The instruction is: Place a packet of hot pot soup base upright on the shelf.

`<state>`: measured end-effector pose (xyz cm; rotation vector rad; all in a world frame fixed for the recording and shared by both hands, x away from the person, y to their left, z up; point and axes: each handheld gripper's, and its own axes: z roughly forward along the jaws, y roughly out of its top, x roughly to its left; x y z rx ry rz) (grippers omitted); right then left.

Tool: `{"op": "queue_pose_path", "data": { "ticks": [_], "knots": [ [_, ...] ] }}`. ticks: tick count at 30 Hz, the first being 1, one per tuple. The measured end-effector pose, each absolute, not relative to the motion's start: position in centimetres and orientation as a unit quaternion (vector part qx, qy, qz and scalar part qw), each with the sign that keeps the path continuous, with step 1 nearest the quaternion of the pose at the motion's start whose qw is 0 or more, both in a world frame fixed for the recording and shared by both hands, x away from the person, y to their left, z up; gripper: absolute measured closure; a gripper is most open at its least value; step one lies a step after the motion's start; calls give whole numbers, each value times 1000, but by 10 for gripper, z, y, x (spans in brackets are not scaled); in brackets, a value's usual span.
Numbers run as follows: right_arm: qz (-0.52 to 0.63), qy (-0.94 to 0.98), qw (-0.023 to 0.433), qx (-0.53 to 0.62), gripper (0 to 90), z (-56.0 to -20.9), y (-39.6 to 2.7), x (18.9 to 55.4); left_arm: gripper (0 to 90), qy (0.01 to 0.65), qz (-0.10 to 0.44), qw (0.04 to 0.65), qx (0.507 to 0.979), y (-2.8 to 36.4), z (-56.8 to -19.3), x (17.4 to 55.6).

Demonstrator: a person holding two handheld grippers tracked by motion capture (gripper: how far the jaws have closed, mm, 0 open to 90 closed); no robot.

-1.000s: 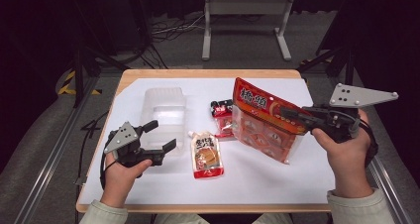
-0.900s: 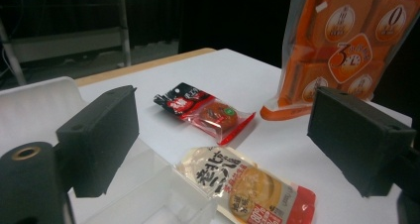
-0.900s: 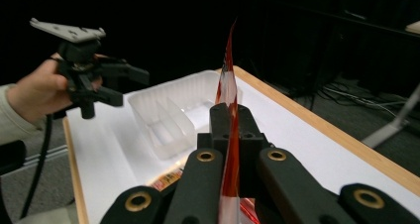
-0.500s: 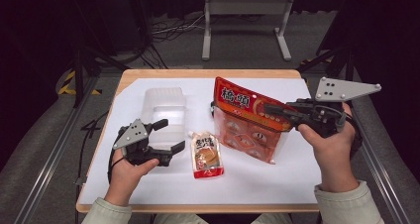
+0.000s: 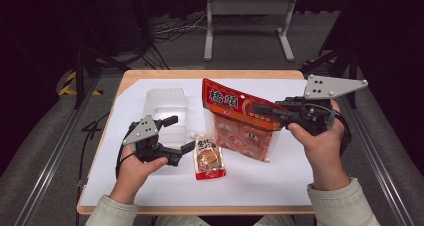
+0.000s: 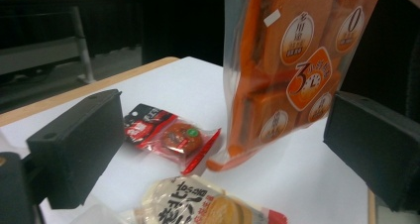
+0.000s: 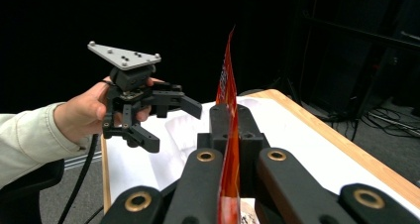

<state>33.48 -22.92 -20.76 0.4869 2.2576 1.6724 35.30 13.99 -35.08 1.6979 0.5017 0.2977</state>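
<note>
Snack pouch (image 5: pixel 209 158) left of raised bag (image 5: pixel 240 118).

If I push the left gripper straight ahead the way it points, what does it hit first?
Probably the hanging orange bag, held by the right gripper. The open left gripper points at its lower end; the small red packet lies lower.

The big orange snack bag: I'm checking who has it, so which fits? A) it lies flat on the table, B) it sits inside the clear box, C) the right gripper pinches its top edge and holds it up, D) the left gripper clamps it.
C: the right gripper is shut on the top edge of the orange snack bag, which hangs tilted above the table; the left gripper stands open beside it.
</note>
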Motion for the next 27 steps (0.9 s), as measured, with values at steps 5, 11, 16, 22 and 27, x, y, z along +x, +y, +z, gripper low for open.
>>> {"op": "queue_pose_path", "data": {
  "ticks": [5,11,16,22,27],
  "knots": [
    [581,787,137,155,900,-208,-220,336,11,210,120,629,739,131,-352,358],
    [584,788,129,145,900,-209,-212,336,10,198,104,628,745,124,-353,363],
    [586,789,125,137,900,-211,-206,337,11,190,78,638,742,116,-354,365],
    [590,788,116,131,900,-214,-199,338,18,182,74,639,743,105,-357,369],
    [592,788,109,129,900,-217,-194,341,26,183,67,649,735,102,-359,372]
  ]
}}
